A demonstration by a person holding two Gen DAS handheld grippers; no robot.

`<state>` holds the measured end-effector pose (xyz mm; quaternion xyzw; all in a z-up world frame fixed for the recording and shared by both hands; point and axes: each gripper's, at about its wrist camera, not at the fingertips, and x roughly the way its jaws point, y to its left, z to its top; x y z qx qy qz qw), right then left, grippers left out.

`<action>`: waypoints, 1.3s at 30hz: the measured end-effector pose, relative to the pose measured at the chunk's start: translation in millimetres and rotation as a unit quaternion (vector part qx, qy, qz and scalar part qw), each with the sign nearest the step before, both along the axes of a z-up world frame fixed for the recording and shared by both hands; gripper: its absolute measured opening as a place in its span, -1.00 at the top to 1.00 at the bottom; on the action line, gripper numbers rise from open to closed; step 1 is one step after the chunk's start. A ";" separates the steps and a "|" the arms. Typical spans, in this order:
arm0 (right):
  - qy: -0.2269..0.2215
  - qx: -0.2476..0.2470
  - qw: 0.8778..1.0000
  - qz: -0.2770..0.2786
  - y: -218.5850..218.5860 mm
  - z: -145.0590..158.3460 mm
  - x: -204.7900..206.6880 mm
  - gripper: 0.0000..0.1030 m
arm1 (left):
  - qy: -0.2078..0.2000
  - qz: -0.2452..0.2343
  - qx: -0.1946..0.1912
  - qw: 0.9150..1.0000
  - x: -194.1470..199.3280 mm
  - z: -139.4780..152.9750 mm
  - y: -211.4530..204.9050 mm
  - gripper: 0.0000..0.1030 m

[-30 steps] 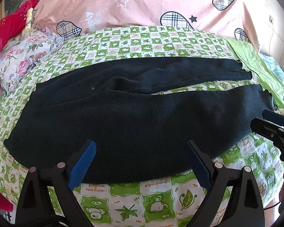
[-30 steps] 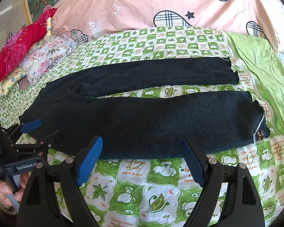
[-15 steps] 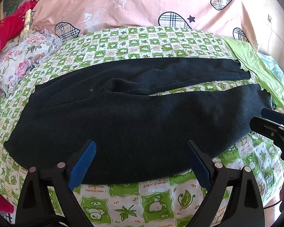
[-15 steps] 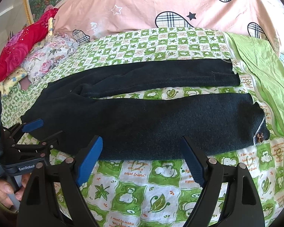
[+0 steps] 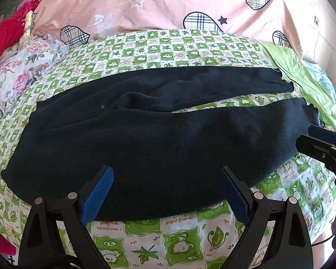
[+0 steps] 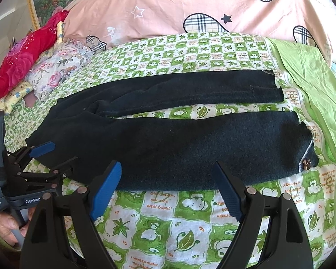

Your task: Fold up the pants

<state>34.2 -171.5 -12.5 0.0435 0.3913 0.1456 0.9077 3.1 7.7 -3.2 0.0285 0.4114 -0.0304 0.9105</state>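
Dark navy pants (image 5: 159, 134) lie spread flat on the green-and-white checked bedsheet (image 5: 172, 47), waist at the left, both legs running right with a gap between them. My left gripper (image 5: 165, 190) is open and empty, hovering at the near edge of the near leg. My right gripper (image 6: 168, 183) is open and empty, at the near edge of the near leg (image 6: 190, 148) toward its cuff end. The left gripper also shows in the right wrist view (image 6: 53, 157) by the waist. The right gripper also shows in the left wrist view (image 5: 311, 139) by the cuff.
A pink quilt with plaid hearts (image 5: 168, 6) is piled at the back. A floral pillow (image 5: 22, 69) and red fabric (image 6: 22, 62) lie at the left. A plain green sheet (image 6: 313, 78) covers the right side.
Both grippers have eased slightly forward toward the pants' near edge. The pants have not moved.
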 end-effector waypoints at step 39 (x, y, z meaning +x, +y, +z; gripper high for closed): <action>0.100 0.004 0.994 -0.033 -143.2 18.0 230.8 -0.63 | 0.122 -0.251 0.011 0.960 278.6 12.1 -49.2 -0.77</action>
